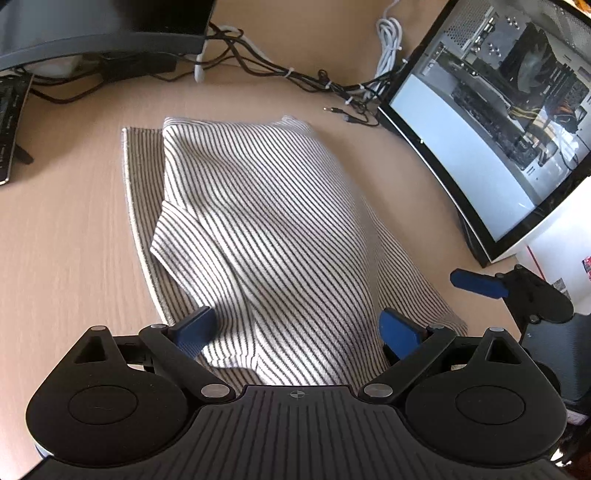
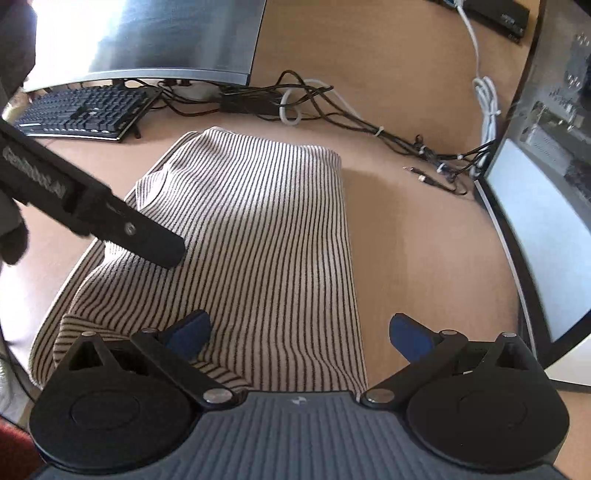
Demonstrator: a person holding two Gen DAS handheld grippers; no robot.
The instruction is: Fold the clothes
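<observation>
A black-and-white striped garment [image 1: 266, 229] lies folded in layers on the wooden desk [image 1: 66, 236]. It also shows in the right wrist view [image 2: 266, 236]. My left gripper [image 1: 299, 332] is open, its blue pads spread above the near edge of the garment. My right gripper [image 2: 301, 338] is open over the garment's near right edge, holding nothing. The right gripper's blue pad shows at the right in the left wrist view [image 1: 476, 282]. The left gripper's black body [image 2: 92, 210] crosses the left side of the right wrist view over the cloth.
A monitor [image 1: 103, 33] and keyboard [image 2: 81, 110] stand at the back left. A bundle of black and white cables [image 1: 295, 74] runs along the back. A glass-sided computer case [image 1: 498, 129] stands at the right. Bare desk [image 2: 424, 240] lies between garment and case.
</observation>
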